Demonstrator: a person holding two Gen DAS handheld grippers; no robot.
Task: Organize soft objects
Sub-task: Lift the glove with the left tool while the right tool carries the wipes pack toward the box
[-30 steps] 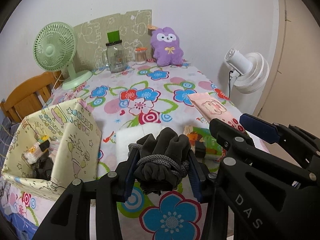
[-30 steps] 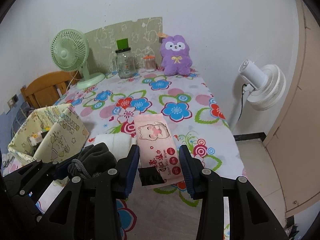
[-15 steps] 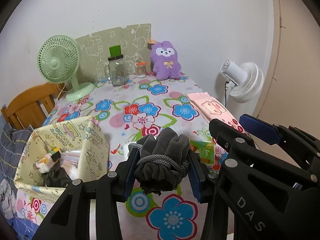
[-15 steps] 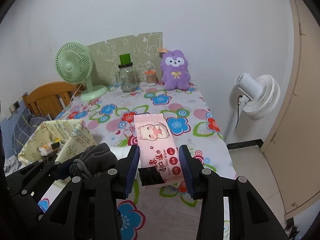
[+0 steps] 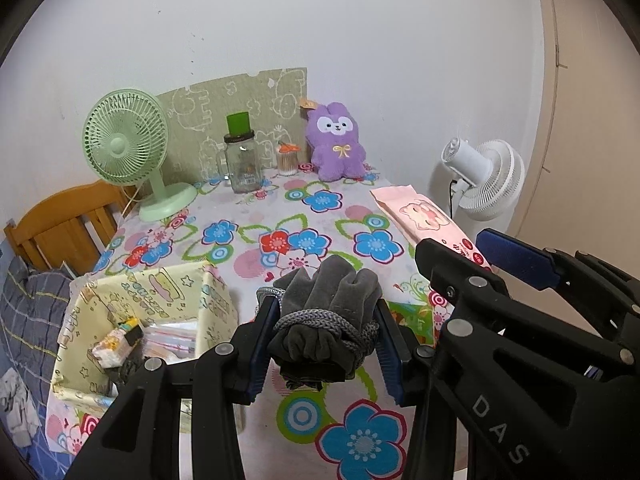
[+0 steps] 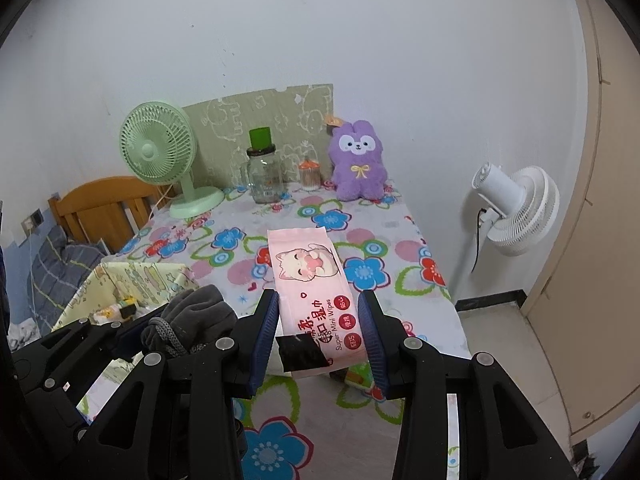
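My left gripper [image 5: 326,340] is shut on a bundle of dark grey gloves [image 5: 328,312] tied with grey cord, held above the flowered tablecloth [image 5: 280,216]. My right gripper [image 6: 318,336] is shut on a pink pack of wet wipes [image 6: 312,288] with a cat drawing, lifted off the table. In the left wrist view the wipes pack [image 5: 424,220] and the right gripper's blue pad [image 5: 516,258] show at the right. The right wrist view has the gloves [image 6: 192,320] at its lower left. A yellow fabric storage box [image 5: 160,296] sits at the table's front left with several small items inside.
At the back of the table stand a green desk fan [image 5: 128,148], a glass jar with a green lid [image 5: 242,160], a small toothpick jar [image 5: 288,158] and a purple plush bunny [image 5: 336,148]. A white floor fan [image 6: 516,208] stands right of the table, a wooden chair [image 5: 60,220] left.
Both grippers have risen with their loads, so the table and yellow box look farther below. The white pad under the gloves has dropped out of view. Neither grip has changed.
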